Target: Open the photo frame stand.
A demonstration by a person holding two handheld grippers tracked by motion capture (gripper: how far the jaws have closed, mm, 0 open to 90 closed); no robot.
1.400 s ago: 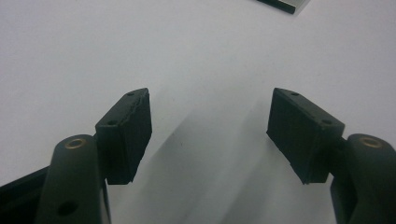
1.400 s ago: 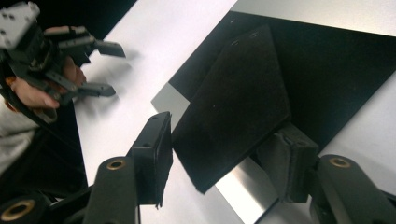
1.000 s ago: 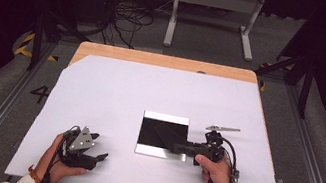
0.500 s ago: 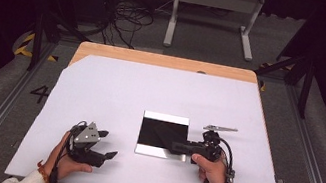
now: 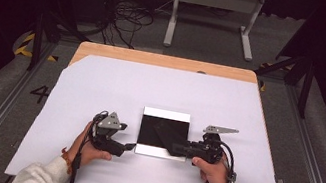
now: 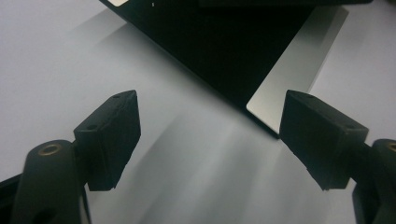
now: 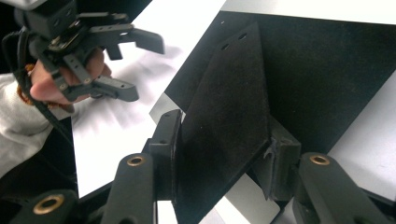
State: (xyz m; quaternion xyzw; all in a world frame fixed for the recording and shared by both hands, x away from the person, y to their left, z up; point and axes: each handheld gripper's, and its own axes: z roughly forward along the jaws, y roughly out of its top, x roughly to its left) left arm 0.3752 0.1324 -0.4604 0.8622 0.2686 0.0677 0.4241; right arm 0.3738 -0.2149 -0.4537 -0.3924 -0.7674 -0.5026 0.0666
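Slip risk at the flap

Right gripper [image 7: 224, 182] is clamped on a thin, matte black flap [image 7: 229, 121], lifted off the flat black-and-silver square [image 5: 163, 133] mid-worktop [image 5: 248, 116]. Judgement: the stiff sheet could twist free or drag the square. Left gripper [image 6: 210, 135] hangs wide open, holding nothing, beside the square's glossy corner.

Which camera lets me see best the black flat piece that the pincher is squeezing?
The right gripper view: the black flat piece sits close up, clamped between the right gripper jaws. The high view shows it small, lifted over the black mat. The left gripper view shows the mat's corner, not clearly the piece.
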